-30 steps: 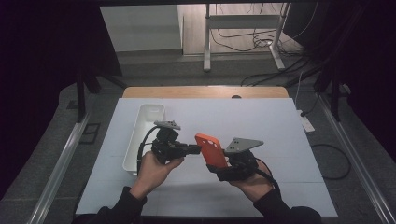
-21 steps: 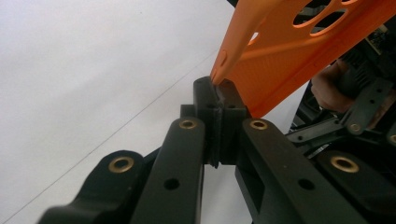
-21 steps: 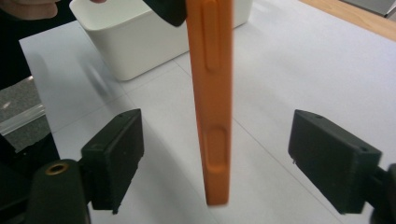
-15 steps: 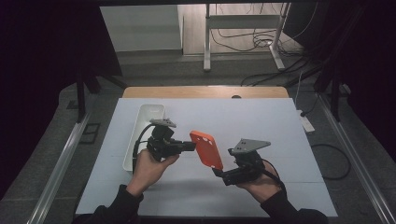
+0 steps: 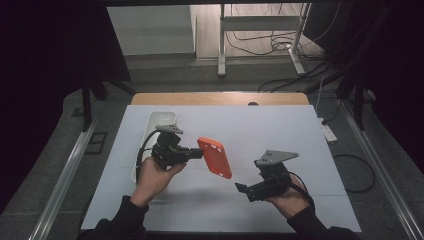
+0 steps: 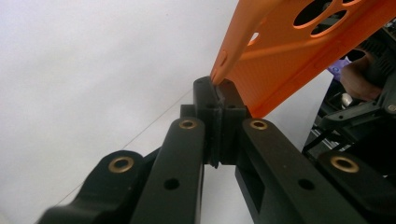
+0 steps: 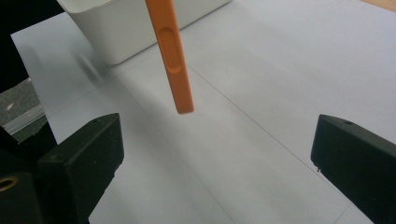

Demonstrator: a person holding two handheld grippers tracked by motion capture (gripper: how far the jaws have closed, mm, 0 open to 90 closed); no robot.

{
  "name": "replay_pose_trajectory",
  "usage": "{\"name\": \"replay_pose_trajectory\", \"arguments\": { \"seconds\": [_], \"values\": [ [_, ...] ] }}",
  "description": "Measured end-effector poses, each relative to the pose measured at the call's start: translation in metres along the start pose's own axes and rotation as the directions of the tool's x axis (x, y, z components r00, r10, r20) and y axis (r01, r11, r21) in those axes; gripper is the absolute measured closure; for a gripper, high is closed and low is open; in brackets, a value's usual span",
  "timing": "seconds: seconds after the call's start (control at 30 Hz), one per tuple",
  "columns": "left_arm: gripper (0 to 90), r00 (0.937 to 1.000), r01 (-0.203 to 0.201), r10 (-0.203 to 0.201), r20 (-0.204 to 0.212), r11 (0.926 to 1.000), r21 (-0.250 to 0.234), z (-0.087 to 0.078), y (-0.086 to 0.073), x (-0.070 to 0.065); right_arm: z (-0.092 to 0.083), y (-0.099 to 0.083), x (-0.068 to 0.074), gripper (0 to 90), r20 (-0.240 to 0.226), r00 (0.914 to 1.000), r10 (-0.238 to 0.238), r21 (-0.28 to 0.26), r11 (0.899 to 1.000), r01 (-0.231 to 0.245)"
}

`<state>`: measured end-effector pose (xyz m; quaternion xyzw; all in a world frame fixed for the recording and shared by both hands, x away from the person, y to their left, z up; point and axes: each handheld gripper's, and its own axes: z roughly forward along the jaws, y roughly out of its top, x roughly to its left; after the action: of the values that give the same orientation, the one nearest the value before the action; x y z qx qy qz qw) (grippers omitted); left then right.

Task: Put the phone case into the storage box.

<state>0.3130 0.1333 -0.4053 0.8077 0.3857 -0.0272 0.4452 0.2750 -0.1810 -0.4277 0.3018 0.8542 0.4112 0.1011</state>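
An orange phone case (image 5: 215, 157) hangs above the white table sheet (image 5: 280, 130), tilted, with camera cut-outs at its top. My left gripper (image 5: 199, 154) is shut on the case's left edge. In the left gripper view the jaws meet on the case's corner (image 6: 218, 84), and the case (image 6: 299, 51) rises up and to the right. My right gripper (image 5: 242, 191) is to the lower right of the case and apart from it. Its jaws have just been opening and stand wide (image 7: 215, 149), pressing on nothing. The case's thin edge (image 7: 173, 56) hangs ahead of them.
A white rectangular bin (image 5: 159, 120) stands on the sheet behind my left hand, and it also appears as the white bin (image 7: 130, 28) in the right gripper view. The table's wooden far edge (image 5: 220, 98) lies beyond the sheet. Dark floor and metal rails flank the table.
The right gripper let go of the orange case, opened wide and drew back toward the near right. The left gripper stayed put, still gripping the case.
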Motion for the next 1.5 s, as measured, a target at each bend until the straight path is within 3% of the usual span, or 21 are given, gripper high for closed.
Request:
{"name": "replay_pose_trajectory", "arguments": {
  "seconds": [1.03,1.5],
  "values": [
    [89.2,0.9951,0.019,-0.020,-0.096,0.9998,-0.010,-0.029,0.003,0.026,-0.029,-0.024,-0.010,0.0,0.056,0.9980,0.028,0.003,1.000,-0.028],
    [89.2,0.9912,0.025,-0.028,-0.129,0.9994,-0.024,-0.045,0.013,0.037,-0.048,-0.045,-0.023,0.0,0.123,0.9906,0.059,0.001,0.998,-0.059]
  ]
}}
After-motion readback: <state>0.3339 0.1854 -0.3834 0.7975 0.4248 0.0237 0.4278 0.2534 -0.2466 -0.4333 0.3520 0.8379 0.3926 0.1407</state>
